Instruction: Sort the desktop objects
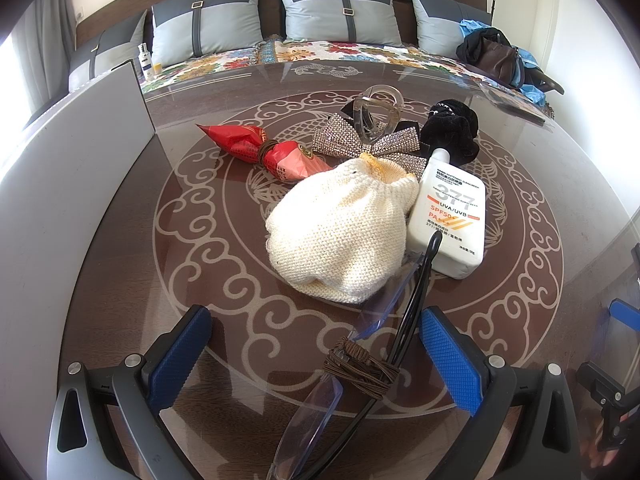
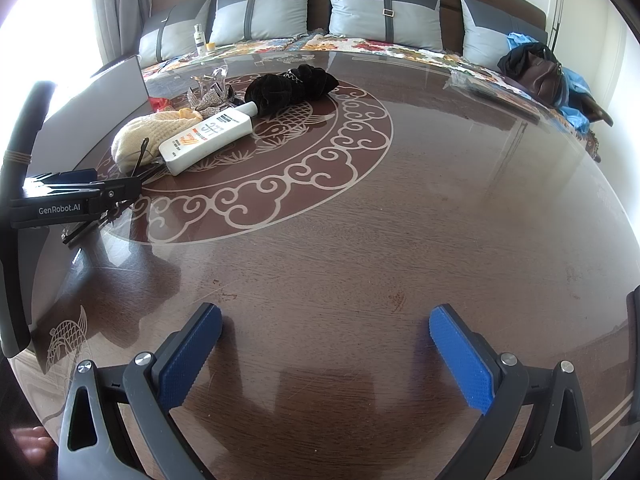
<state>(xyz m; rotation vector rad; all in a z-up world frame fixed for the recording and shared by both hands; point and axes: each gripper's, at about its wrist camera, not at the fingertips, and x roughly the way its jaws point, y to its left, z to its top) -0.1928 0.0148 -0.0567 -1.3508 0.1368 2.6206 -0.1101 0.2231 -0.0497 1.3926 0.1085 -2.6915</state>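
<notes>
While objects lie heaped mid-tabletop (image 2: 400, 240), sorting looks barely begun: red packet (image 1: 264, 151), bow (image 1: 360, 142), knit pouch (image 1: 340, 232), sunscreen (image 1: 448, 216), scrunchie (image 1: 452, 128). Left gripper (image 1: 316, 360) jaws spread around glasses (image 1: 360, 368); right gripper (image 2: 326, 356) jaws spread, empty.

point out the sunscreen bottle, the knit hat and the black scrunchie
sunscreen bottle (image 1: 448, 216), left wrist view, on its printed front
knit hat (image 1: 340, 232), left wrist view, on the middle of the crown
black scrunchie (image 2: 292, 84), right wrist view, on its velvet folds
</notes>
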